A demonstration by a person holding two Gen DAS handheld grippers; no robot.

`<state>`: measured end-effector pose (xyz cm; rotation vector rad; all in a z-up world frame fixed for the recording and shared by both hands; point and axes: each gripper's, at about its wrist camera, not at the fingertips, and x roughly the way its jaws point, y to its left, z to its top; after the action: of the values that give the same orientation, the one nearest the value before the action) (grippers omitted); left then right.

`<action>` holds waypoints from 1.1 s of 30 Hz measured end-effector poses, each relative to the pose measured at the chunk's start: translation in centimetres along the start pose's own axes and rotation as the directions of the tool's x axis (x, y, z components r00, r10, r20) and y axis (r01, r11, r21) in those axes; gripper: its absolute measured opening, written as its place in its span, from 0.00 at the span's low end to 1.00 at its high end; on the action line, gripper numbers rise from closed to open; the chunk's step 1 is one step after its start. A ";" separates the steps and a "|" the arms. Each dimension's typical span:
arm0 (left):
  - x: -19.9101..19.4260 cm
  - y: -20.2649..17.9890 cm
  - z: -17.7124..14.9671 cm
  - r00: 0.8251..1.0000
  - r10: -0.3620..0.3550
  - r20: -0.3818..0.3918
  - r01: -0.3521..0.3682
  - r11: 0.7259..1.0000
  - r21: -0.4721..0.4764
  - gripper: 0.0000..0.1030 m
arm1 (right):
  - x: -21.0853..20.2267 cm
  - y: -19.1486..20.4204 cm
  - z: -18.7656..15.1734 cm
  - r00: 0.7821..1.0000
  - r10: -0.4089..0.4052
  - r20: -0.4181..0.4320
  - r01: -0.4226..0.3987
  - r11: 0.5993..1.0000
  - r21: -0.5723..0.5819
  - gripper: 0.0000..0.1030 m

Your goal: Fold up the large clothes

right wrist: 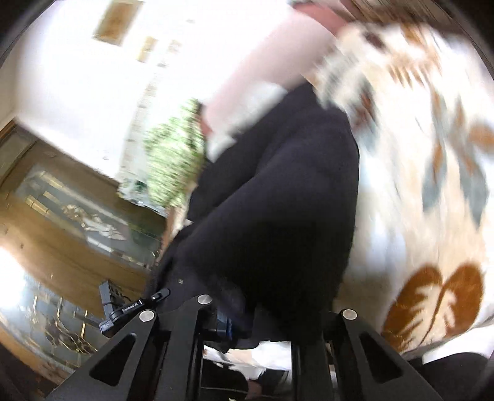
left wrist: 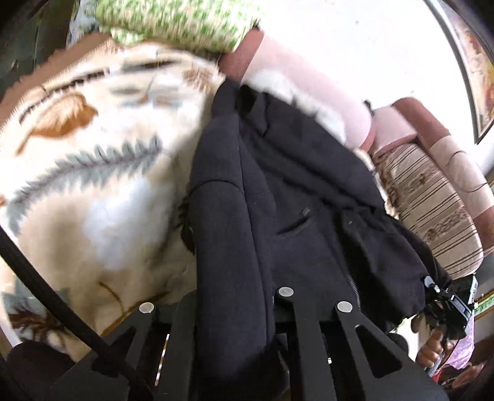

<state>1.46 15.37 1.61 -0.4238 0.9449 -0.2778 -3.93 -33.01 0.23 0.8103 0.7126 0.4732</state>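
Note:
A dark navy jacket (left wrist: 293,200) with a chest pocket and a zip lies stretched over a leaf-patterned fleece blanket (left wrist: 92,154). My left gripper (left wrist: 234,308) is shut on the jacket's near edge, and cloth drapes over its fingers and hides the tips. At the far right of the left wrist view my right gripper (left wrist: 447,300) pinches the jacket's other corner, with a hand (left wrist: 432,348) below it. In the blurred right wrist view the jacket (right wrist: 278,200) rises from between the fingers of my right gripper (right wrist: 262,308). My left gripper (right wrist: 123,311) shows small at the left.
The blanket (right wrist: 416,185) covers a sofa with a striped seat cushion (left wrist: 432,209) and a pink backrest (left wrist: 308,71). A green patterned pillow (left wrist: 179,21) lies at the far end. A wooden cabinet with glass panes (right wrist: 61,216) stands beyond.

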 end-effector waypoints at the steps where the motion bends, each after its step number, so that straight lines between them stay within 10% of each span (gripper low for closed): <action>1: -1.1 -0.2 -0.2 1.000 -0.016 0.015 0.016 1.000 0.002 0.10 | -0.5 0.9 0.1 1.000 0.018 0.010 -0.018 1.000 -0.016 0.15; 14: -0.8 1.7 -4.6 0.997 0.079 -0.013 -0.078 0.996 0.040 0.11 | -1.5 -3.4 -3.9 0.996 -0.052 -0.079 0.055 0.998 0.029 0.14; 24: -2.8 -4.2 6.9 0.986 0.071 0.153 -0.084 0.993 0.079 0.11 | 0.7 6.2 5.6 0.999 -0.026 0.021 0.029 0.980 -0.196 0.14; 33: 5.3 -6.2 21.7 0.973 0.182 0.140 -0.183 0.983 -0.008 0.11 | 8.0 7.0 18.7 0.989 -0.120 0.085 0.130 0.982 -0.135 0.14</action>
<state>22.13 12.62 11.82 -0.3448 0.8384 -0.0815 14.33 -32.83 11.63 0.6440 0.6474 0.3724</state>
